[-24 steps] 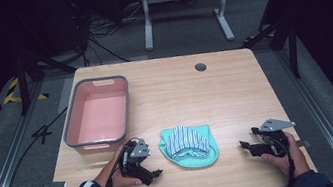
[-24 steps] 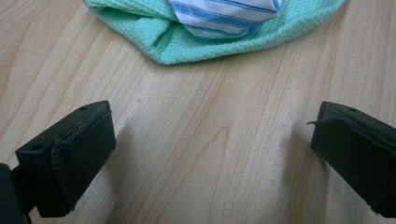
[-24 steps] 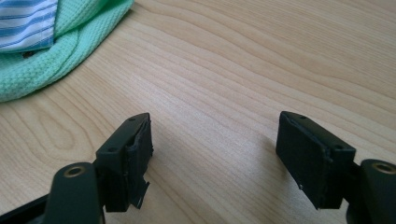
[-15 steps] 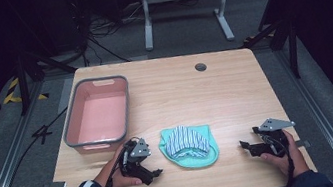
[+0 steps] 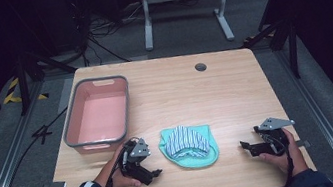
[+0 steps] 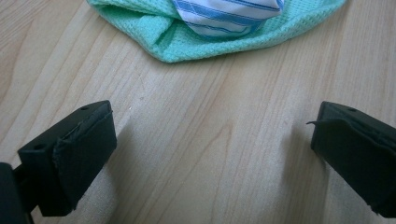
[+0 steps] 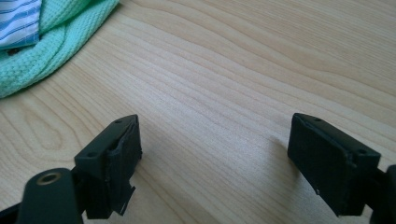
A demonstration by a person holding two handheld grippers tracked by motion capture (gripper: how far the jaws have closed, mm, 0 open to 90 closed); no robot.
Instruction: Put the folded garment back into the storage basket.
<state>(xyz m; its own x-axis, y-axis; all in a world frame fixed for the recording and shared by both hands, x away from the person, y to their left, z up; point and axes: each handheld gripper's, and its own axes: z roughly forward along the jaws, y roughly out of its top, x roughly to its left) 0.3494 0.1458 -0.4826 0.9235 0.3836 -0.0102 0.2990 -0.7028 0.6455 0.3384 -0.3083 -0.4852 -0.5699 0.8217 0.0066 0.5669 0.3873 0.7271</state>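
Wide light-wood counter (image 5: 236, 97), bare across most of its top. At its left edge sits the pink rectangular plastic basin with a grey rim (image 5: 125, 100), and there is nothing inside it, just pink floor. Near the front edge, about midway, lies the mint-green knitted cloth (image 5: 192, 157) with a blue-and-white striped cloth (image 5: 187, 141) bundled on top of it. Left claw (image 5: 153, 175) rests at the front edge, just beside the bundle and below the basin's near corner; its jaws are spread wide, gripping nothing, bare wood between them. Right claw (image 5: 244, 147) sits toward the front right corner, apart from the cloth, jaws likewise wide apart and empty, pointing at the bundle.
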